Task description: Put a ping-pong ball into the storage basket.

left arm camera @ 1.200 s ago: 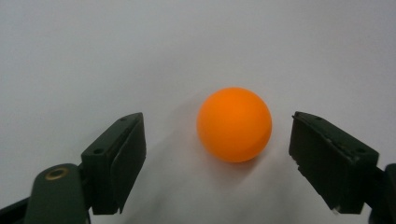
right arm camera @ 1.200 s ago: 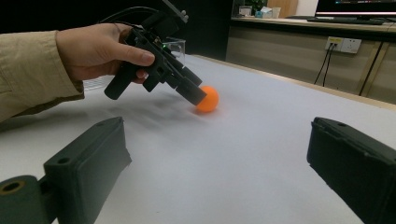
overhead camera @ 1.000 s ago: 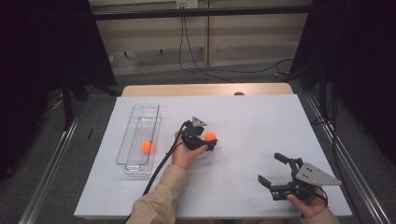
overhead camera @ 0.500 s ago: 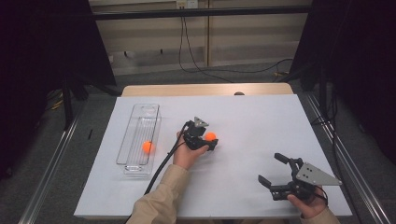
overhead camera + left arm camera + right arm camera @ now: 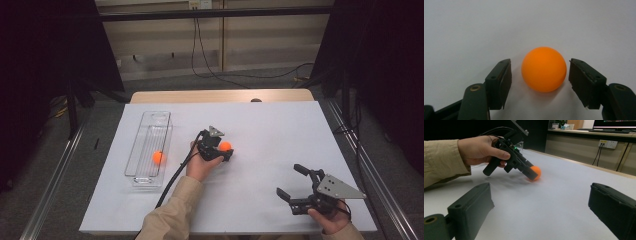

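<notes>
The left claw (image 5: 540, 75) has just been closing around the orange ball (image 5: 544, 68) on the white counter (image 5: 280, 130), pads not yet touching (1 ball already lies in the clear tray (image 5: 150, 150)); the right claw (image 5: 296, 182) rests wide open

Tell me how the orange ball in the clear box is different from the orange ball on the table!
The ball in the box lies inside the clear box, with nothing near it. The ball on the table lies out on the white table, between the two jaws of the left claw, which have just been closing around it without touching it yet. Both are round, plain orange and look about the same size.
</notes>
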{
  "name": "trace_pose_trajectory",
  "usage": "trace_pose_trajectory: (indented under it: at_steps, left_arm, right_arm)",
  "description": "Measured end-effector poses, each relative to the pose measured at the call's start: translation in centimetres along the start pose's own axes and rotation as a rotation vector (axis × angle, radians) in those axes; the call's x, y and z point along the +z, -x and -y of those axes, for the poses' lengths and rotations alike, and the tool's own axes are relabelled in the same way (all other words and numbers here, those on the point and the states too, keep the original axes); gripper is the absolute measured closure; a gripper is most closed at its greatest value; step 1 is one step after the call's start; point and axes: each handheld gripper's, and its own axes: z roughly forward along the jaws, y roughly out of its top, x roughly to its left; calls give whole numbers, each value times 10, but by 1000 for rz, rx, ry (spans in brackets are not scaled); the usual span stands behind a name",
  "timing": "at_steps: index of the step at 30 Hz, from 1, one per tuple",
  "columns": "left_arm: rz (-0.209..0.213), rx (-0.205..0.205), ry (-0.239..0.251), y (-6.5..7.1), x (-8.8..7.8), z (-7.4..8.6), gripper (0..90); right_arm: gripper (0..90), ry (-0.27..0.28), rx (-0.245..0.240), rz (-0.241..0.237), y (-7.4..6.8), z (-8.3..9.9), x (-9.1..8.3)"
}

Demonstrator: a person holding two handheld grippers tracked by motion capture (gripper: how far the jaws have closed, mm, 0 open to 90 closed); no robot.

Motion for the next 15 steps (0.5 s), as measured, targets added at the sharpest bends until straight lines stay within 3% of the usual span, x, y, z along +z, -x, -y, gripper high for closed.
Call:
trace_pose_trajectory:
  at_steps: [15]
  left_arm:
    - [19, -2, -2, 0, 2, 0, 425]
  right_arm:
    - [43, 1, -1, 0, 0, 0, 0]
